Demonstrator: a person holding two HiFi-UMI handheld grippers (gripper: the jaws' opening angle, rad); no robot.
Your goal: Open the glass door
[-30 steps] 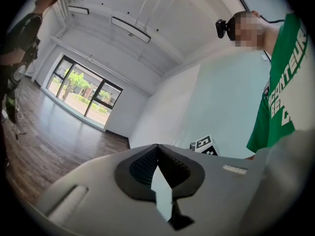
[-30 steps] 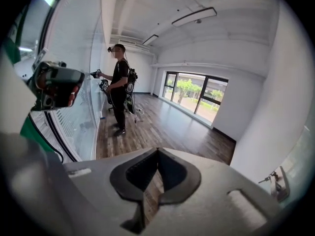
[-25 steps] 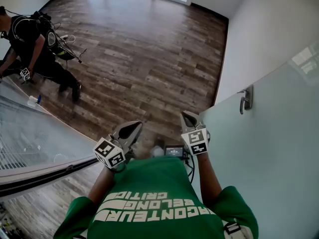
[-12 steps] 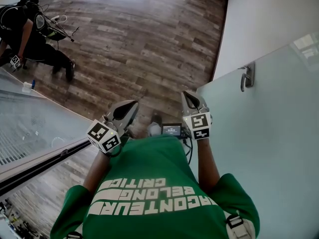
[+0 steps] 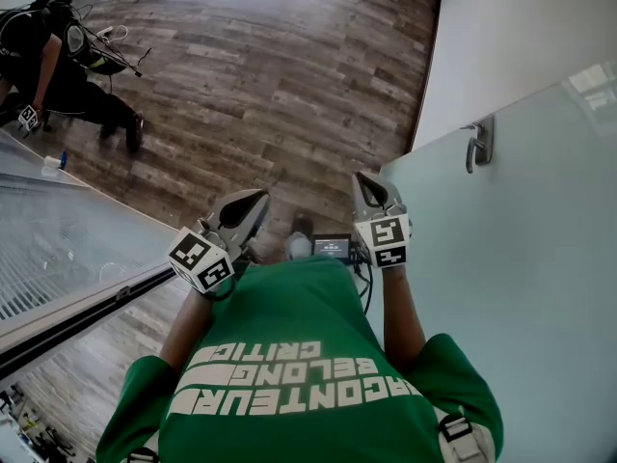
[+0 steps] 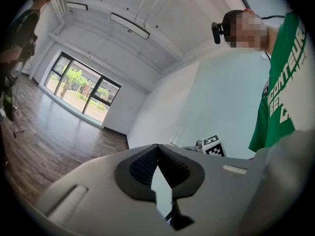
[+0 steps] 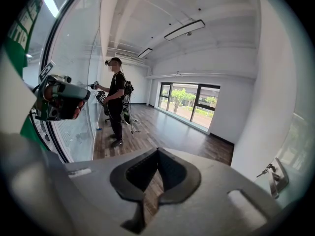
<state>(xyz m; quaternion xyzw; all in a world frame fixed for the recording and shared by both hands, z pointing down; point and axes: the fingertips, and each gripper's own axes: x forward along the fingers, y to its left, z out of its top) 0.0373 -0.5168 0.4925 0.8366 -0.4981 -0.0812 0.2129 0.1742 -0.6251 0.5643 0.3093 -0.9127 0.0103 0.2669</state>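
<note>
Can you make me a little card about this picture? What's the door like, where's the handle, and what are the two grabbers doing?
Door: frosted glass door, on the right in the head view
Handle: metal door handle, nothing touching it
Left grabber: left gripper, shut, holding nothing
Right grabber: right gripper, shut, holding nothing, not at the handle
Floor: brown wood floor
Someone else: a person in black beside the glass wall

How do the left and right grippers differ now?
The left gripper sits nearer the clear glass wall; the right gripper sits beside the frosted glass door. In the head view the left gripper slants rightward; the right gripper points nearly straight ahead. Both are shut and empty.
</note>
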